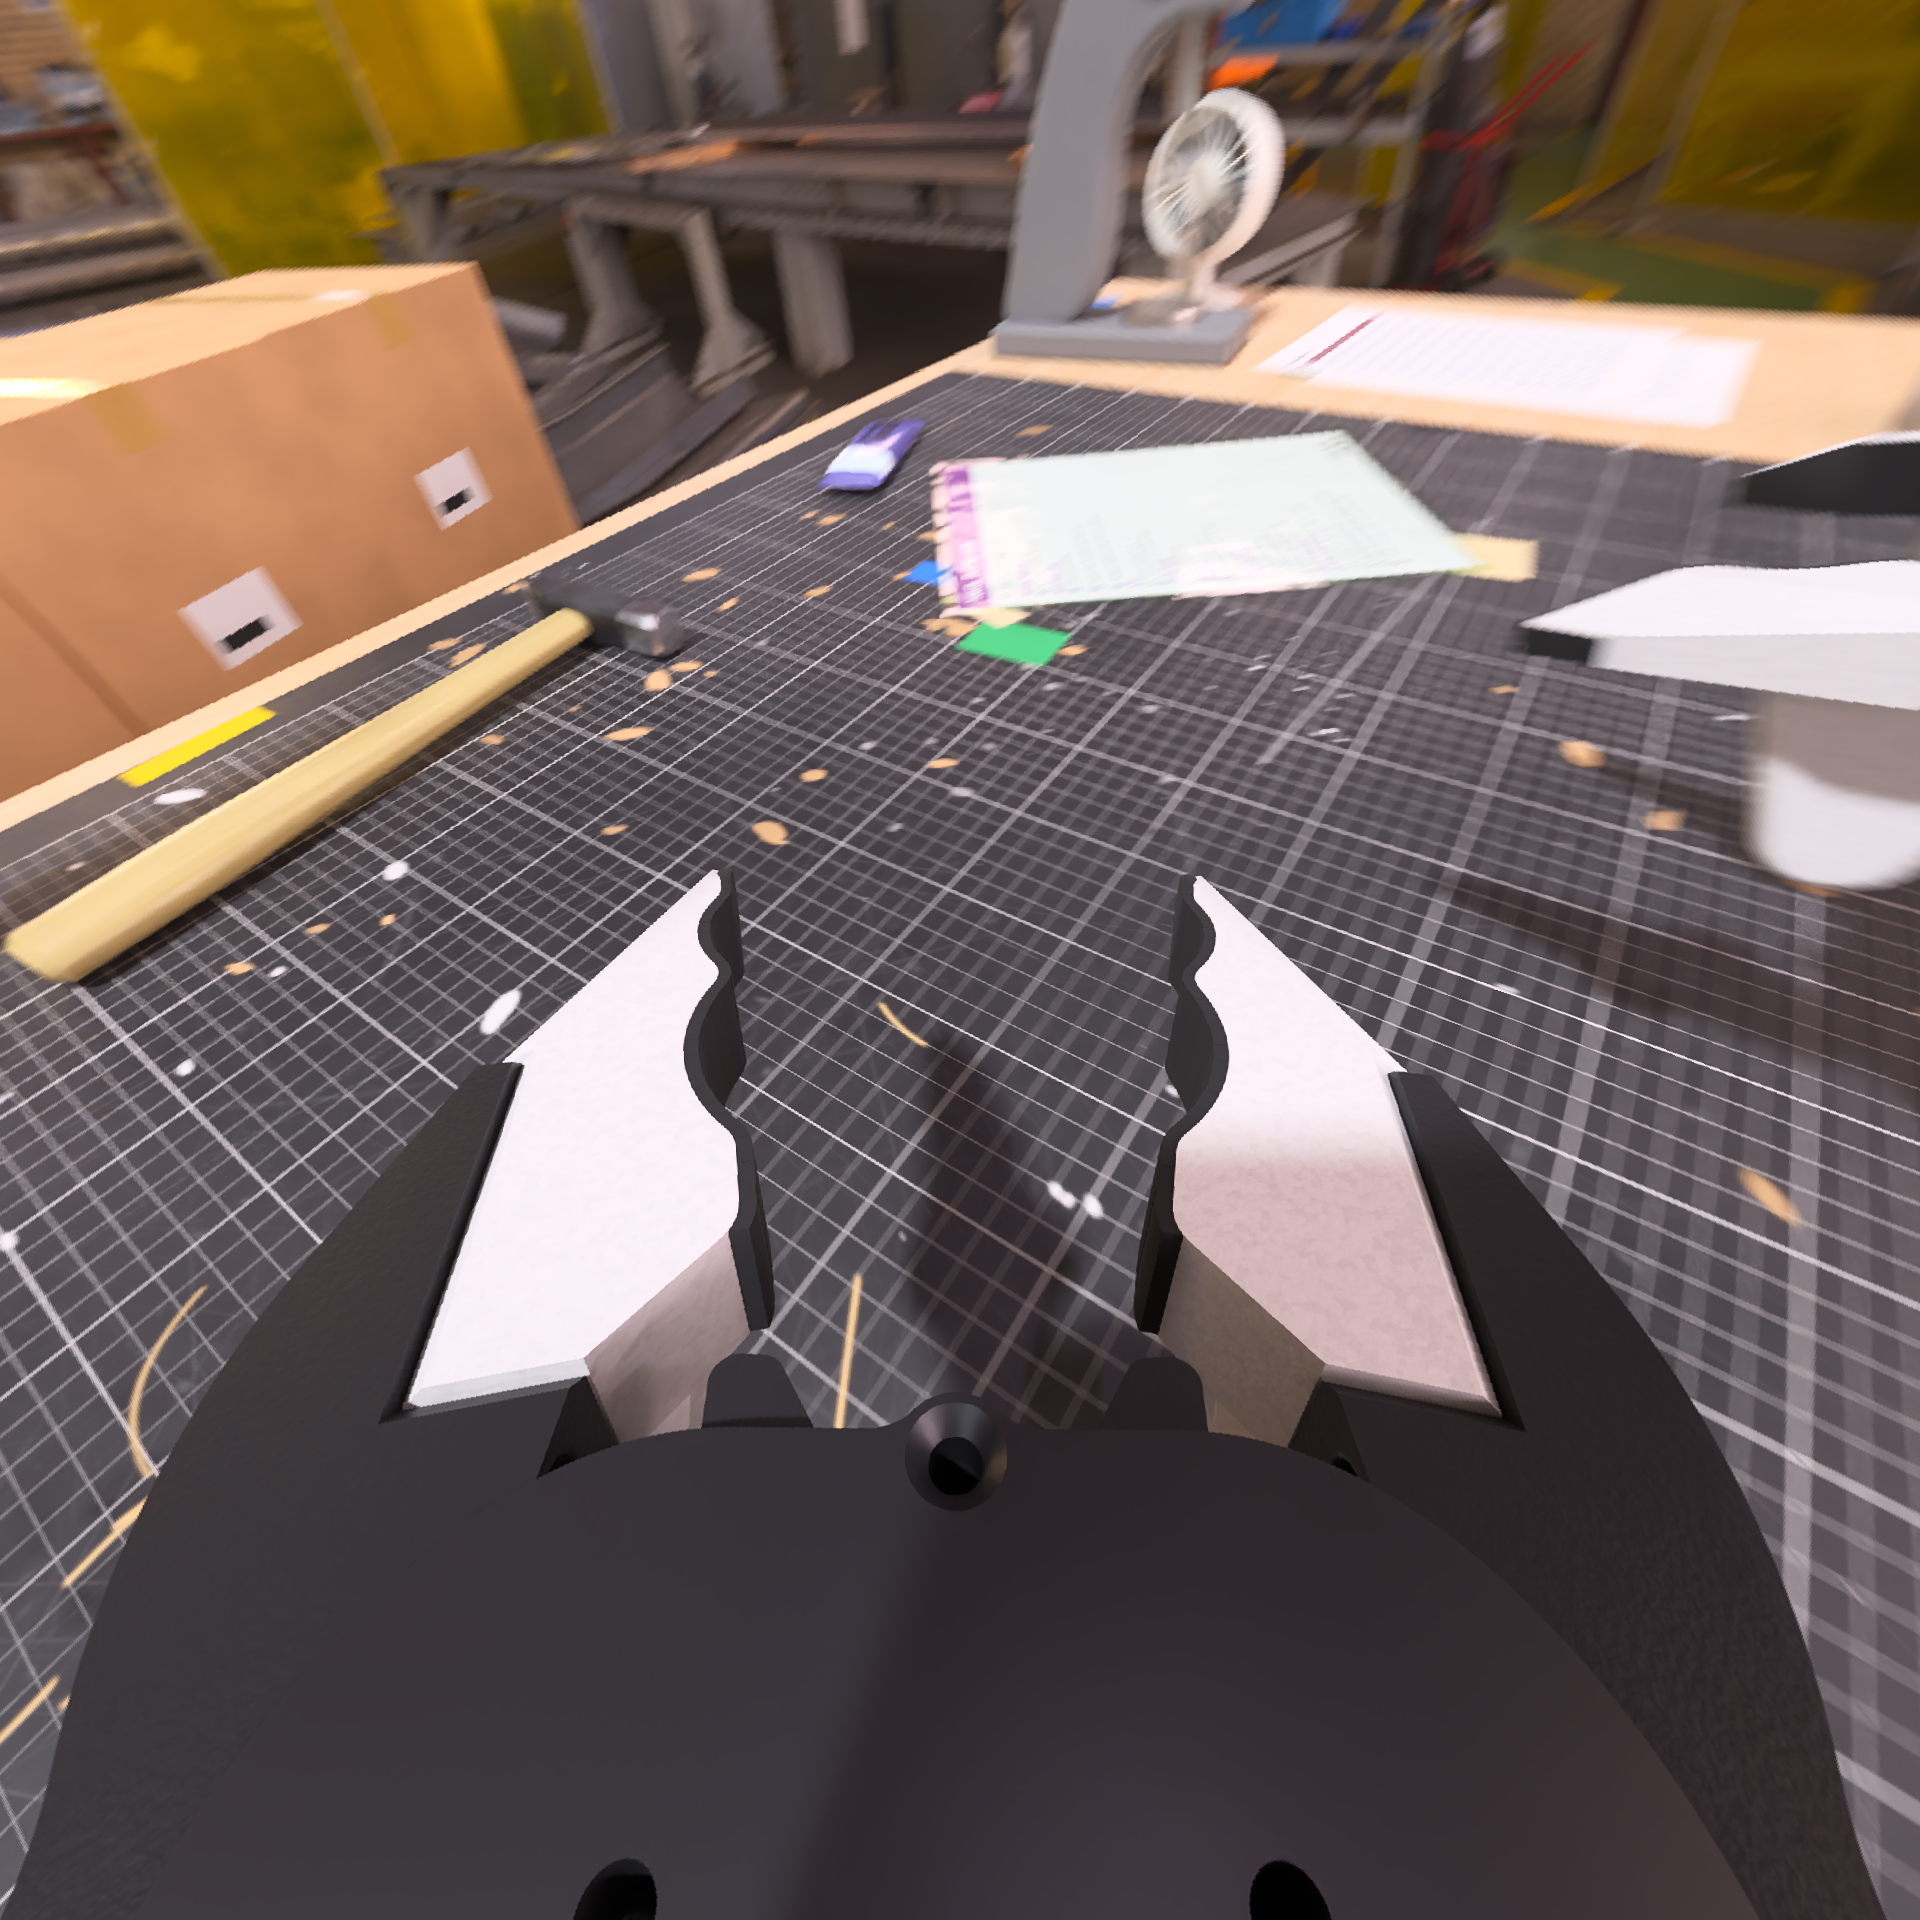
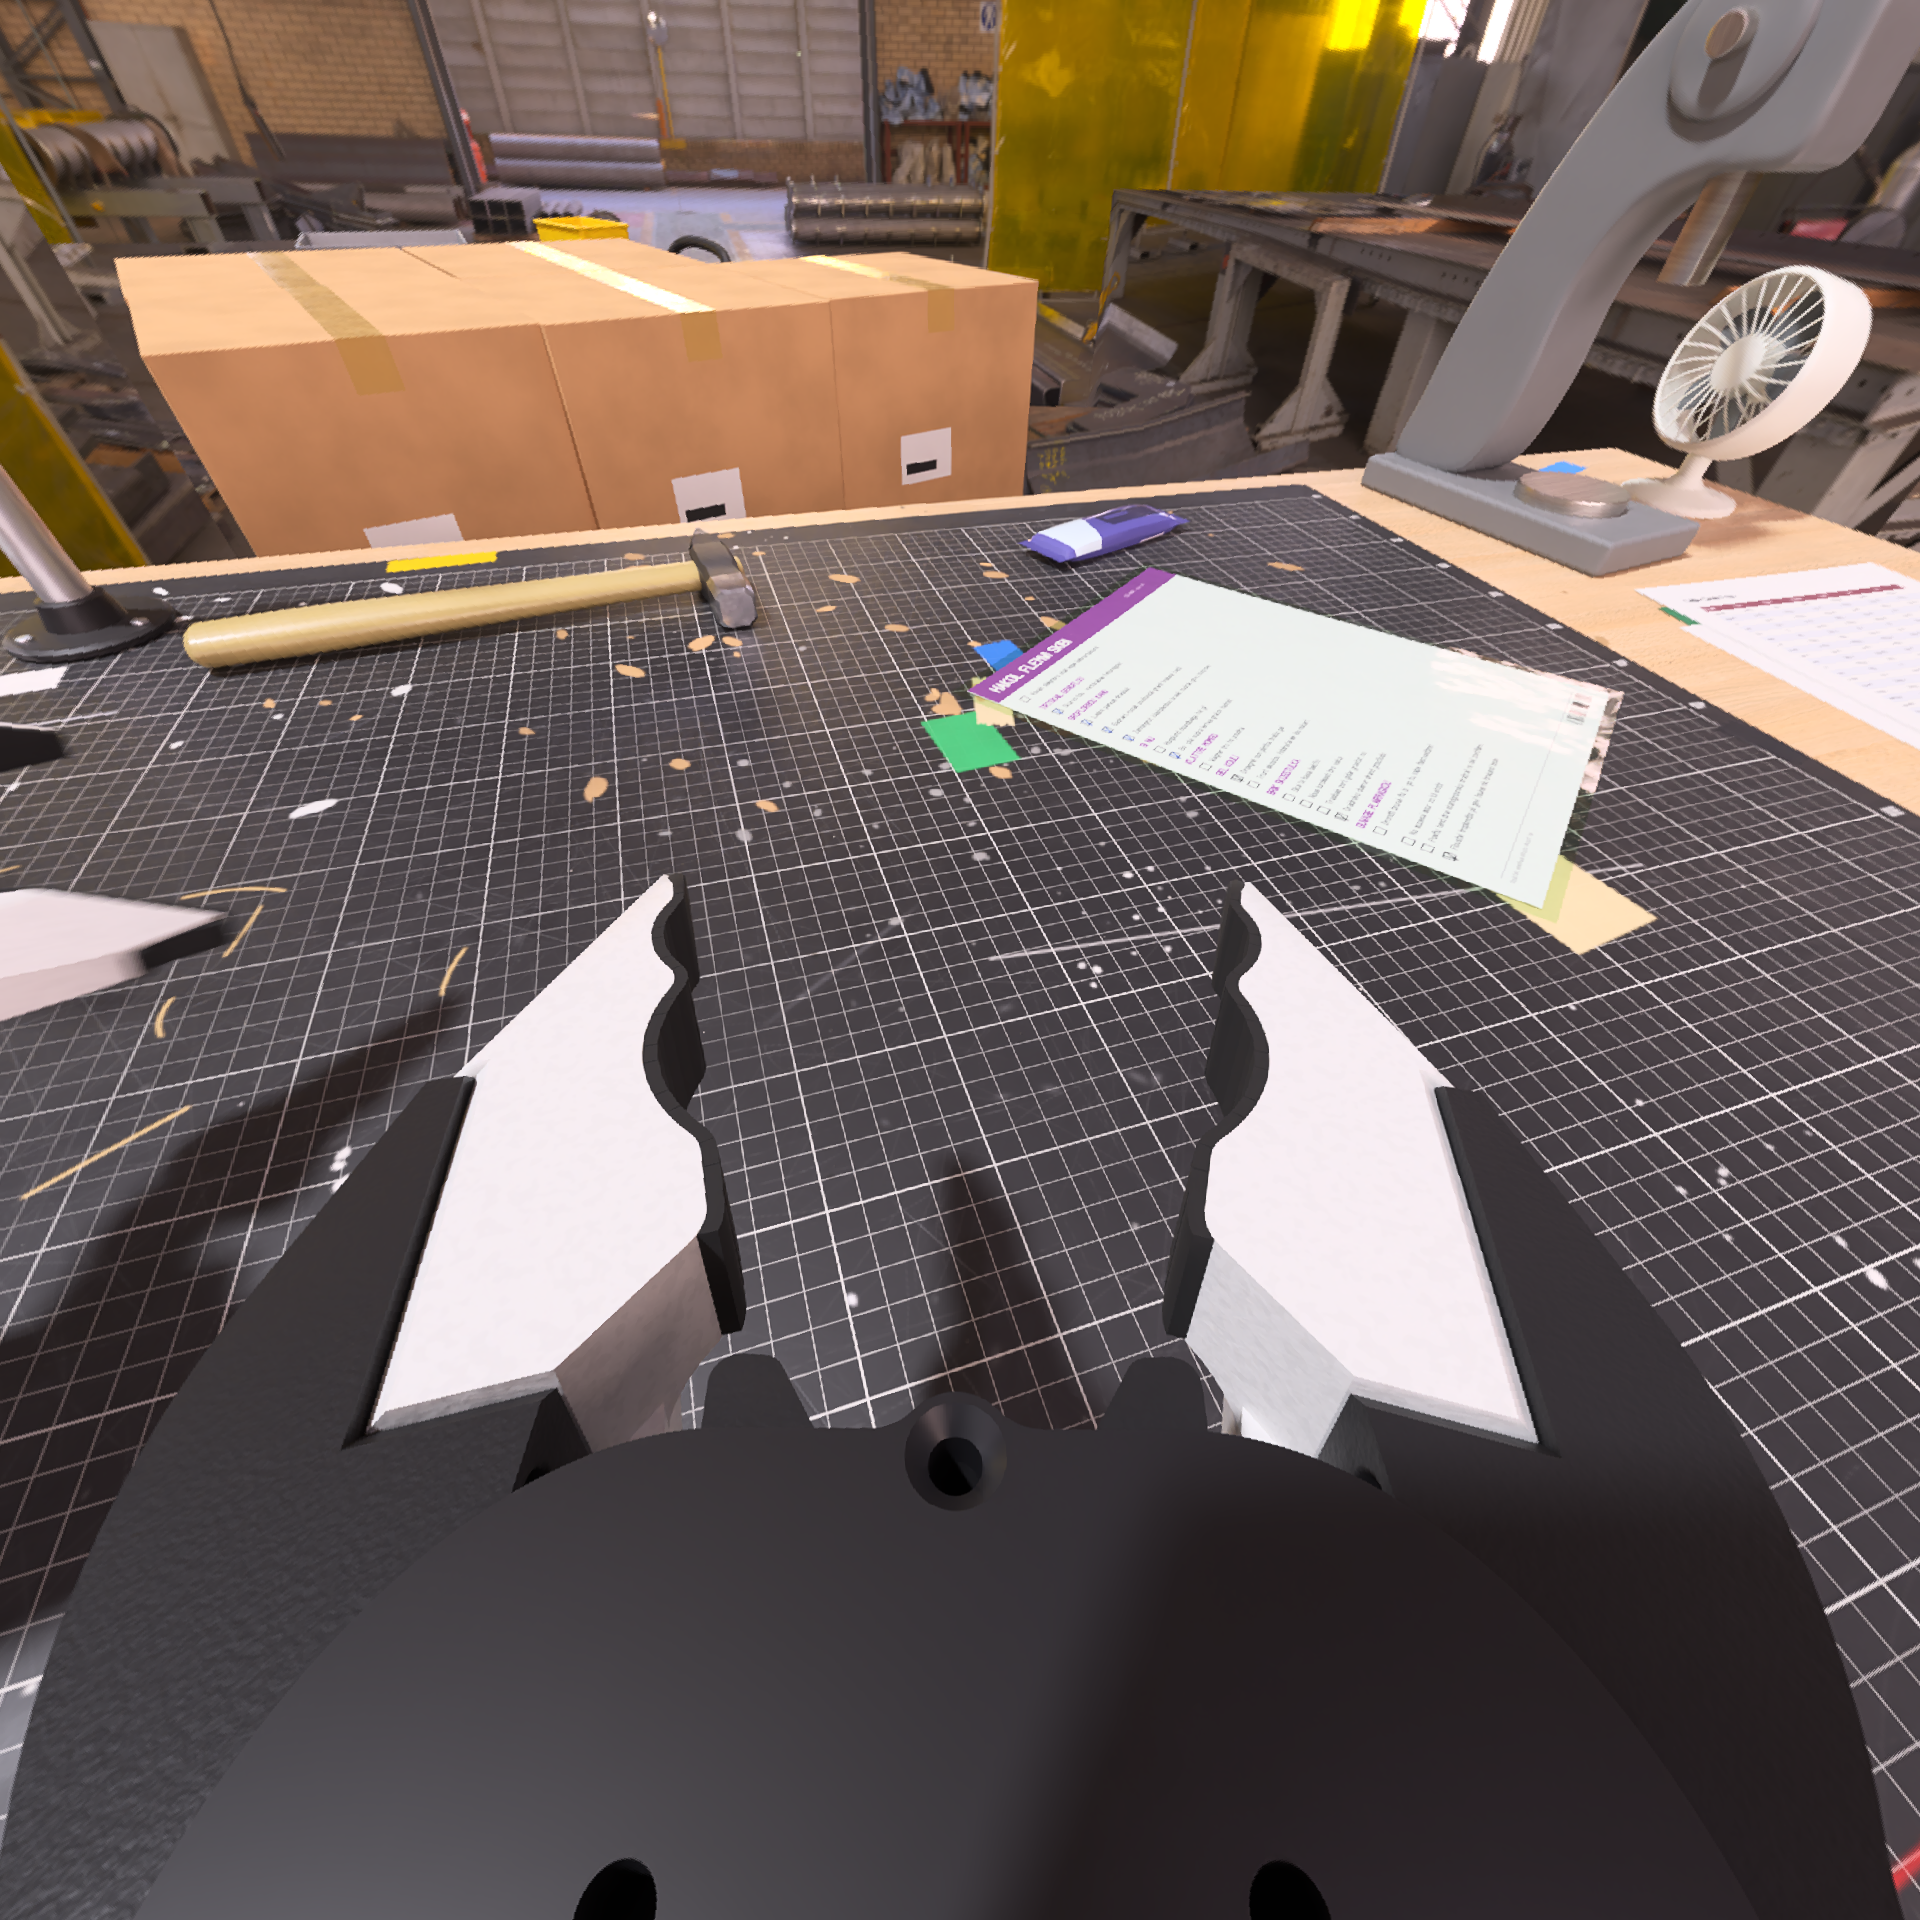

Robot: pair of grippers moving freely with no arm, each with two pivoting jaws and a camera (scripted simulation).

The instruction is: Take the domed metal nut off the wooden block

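Neither the domed metal nut nor the wooden block shows in either view. My left gripper (image 1: 956,894) is open and empty, low over the dark gridded cutting mat (image 1: 1039,935). My right gripper (image 2: 956,894) is open and empty over the same mat (image 2: 935,987). The right gripper's white fingers (image 1: 1745,634) show at the right edge of the left wrist view. A white fingertip of the left gripper (image 2: 104,940) shows at the left edge of the right wrist view.
A wooden-handled hammer (image 2: 457,613) (image 1: 312,790) lies near the mat's far edge. A printed sheet (image 2: 1299,727) (image 1: 1195,520), a green square (image 2: 966,743), a purple wrapper (image 2: 1101,535), a white fan (image 2: 1756,374), a grey press stand (image 2: 1538,509) and cardboard boxes (image 2: 582,384) lie beyond.
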